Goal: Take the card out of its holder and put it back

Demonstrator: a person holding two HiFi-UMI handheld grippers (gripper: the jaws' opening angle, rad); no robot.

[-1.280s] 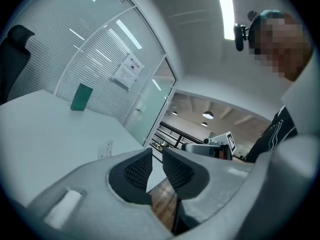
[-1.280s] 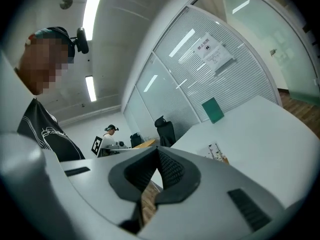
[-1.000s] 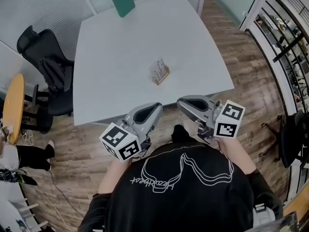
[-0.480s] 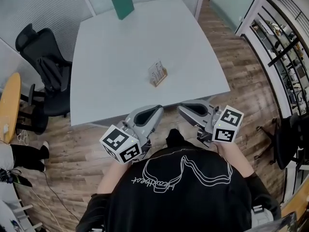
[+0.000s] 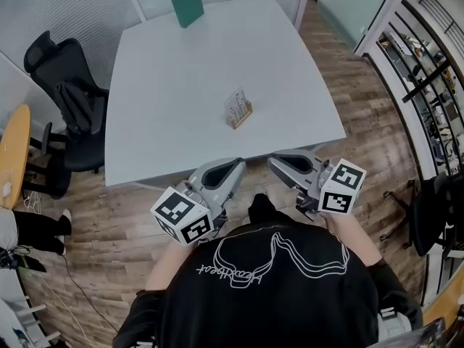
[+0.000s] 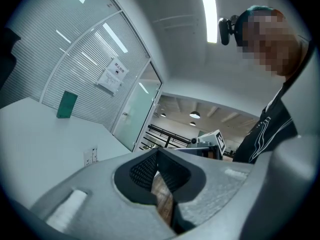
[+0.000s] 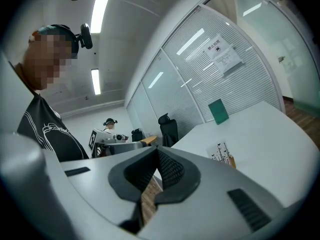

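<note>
Card (image 5: 235,106) standing in holder (image 5: 243,116), its print too small to read

left gripper (image 6: 157,153): jaws together, dark ribbed pads meet at the tips, nothing between them. wood floor (image 6: 163,201) shows through the gap lower down. white table (image 6: 40,139) at left. card holder (image 6: 90,157) stands on it, small, cards upright. green board (image 6: 66,105) upright at the table's far side, before a slatted glass wall. paper notice (image 6: 111,76) on the glass. right gripper (image 6: 202,144) just beyond the jaws. person's black shirt (image 6: 265,134) at right.
</note>
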